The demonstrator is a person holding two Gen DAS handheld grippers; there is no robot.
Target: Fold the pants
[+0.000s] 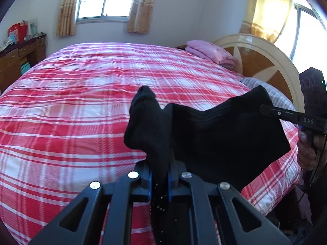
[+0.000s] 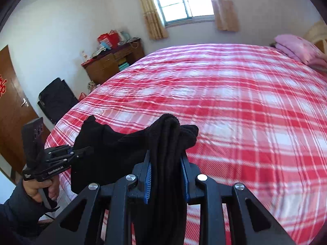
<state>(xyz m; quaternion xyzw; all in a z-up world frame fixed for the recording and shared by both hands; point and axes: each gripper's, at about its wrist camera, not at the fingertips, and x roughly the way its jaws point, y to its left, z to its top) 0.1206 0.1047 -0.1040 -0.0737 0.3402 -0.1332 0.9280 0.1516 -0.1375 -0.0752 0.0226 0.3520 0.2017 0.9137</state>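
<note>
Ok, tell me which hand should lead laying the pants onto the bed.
Probably the right. Both grippers clamp the black pants, but the right gripper holds a thick bunch with open plaid bed ahead of it. The left gripper pinches a thinner edge.

The left claw (image 1: pixel 160 181) is clamped tight on a bunched edge of the pants (image 1: pixel 224 134), angled downward. The right claw (image 2: pixel 166 180) is closed on a thicker gathered bundle. Each handle is gripped by a hand (image 2: pixel 38 189) below.
</note>
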